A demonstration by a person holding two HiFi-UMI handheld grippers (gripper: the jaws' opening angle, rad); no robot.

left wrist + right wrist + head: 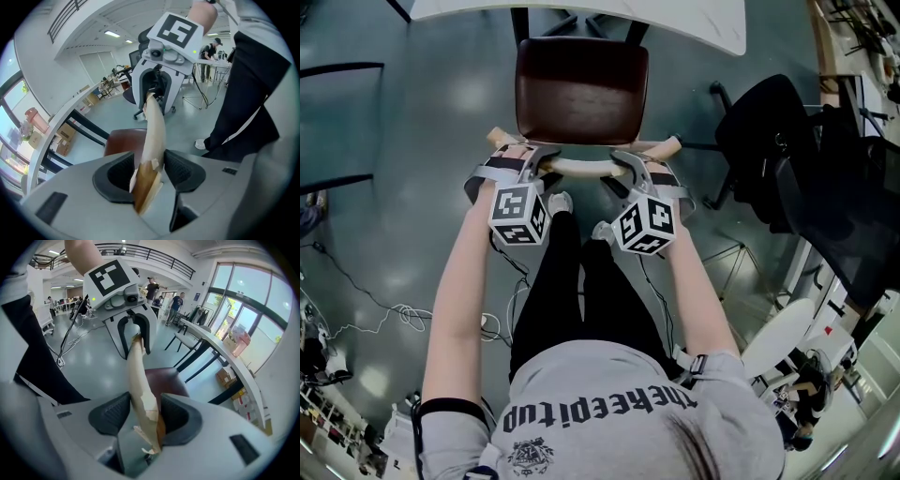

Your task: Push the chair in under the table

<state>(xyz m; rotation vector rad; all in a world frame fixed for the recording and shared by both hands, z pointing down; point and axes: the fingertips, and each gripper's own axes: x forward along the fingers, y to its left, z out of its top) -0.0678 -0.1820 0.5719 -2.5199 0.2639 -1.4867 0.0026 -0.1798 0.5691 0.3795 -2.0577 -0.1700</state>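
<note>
1. Illumination is bright and even. Ceiling panels [111, 33] supply light from above.
2. Daylight enters through the windows [243, 305] at the right. The panes are overexposed.
3. The floor [403, 112] shows soft, pale glare patches. Shadows are faint.
4. Both gripper views bend straight lines strongly and darken to black at the corners.
5. The chair rail [154, 136] is out of focus at its near end, close to the lens.

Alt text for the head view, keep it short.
Seen from above, a person's left gripper and right gripper both clamp the pale curved backrest of a brown-seated chair, whose seat sits just short of the edge of a white table.
</note>
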